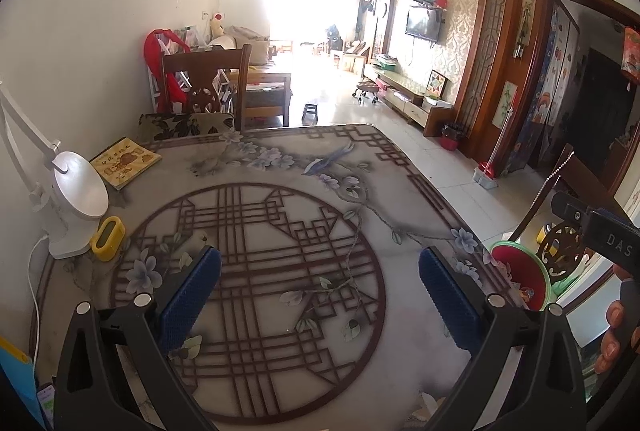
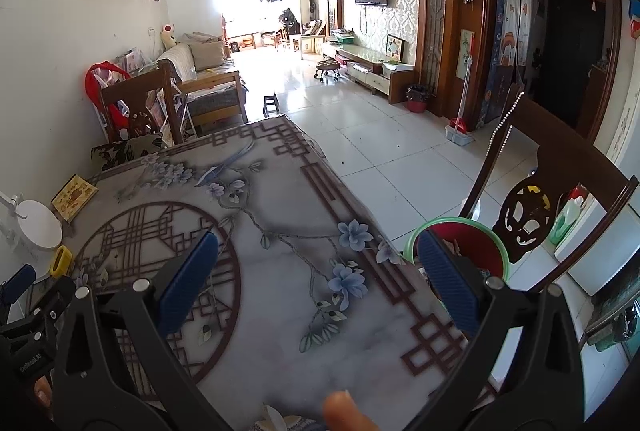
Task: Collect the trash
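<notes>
Both grippers, left gripper (image 1: 320,283) and right gripper (image 2: 318,271), hover over the table (image 1: 280,167) with jaws spread and empty. The red bin (image 2: 476,243) stands beside the table's right edge; only the right view shows the bottle (image 2: 568,215) behind the bin.

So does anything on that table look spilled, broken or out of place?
Nothing stands out. The book, lamp and yellow clock sit tidily along the table's left edge. Nothing looks spilled, and the bin beside the table stands upright. Both hand-held grippers are open and hold nothing.
</notes>
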A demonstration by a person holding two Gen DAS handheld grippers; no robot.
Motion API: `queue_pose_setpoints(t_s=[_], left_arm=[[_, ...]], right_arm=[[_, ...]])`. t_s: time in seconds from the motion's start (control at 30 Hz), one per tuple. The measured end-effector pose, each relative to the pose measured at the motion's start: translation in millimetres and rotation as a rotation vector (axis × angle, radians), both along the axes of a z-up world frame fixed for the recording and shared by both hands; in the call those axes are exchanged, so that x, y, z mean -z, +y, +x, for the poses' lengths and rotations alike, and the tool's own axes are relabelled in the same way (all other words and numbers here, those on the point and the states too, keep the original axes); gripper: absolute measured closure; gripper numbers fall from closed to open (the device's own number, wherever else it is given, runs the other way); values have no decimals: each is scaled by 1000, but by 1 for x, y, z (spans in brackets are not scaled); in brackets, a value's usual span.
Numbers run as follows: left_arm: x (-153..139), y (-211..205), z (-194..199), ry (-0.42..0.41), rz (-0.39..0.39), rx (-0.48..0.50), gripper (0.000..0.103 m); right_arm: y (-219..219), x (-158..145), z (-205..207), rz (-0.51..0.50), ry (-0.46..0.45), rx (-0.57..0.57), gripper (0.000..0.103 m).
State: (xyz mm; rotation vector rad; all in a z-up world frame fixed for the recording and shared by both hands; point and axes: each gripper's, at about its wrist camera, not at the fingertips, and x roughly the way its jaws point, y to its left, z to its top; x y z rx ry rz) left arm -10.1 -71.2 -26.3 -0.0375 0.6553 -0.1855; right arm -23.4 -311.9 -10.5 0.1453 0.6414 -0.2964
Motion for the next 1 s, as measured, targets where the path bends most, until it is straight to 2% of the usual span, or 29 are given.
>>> queue_pose_setpoints(t_s=[0.63, 1.0], left_arm=[[11, 11, 15, 24, -7, -24, 8], [33, 38, 33, 90, -24, -90, 8]], right_arm=[[12, 2, 15, -5, 16, -20, 4], [33, 16, 40, -3, 60, -72, 4]])
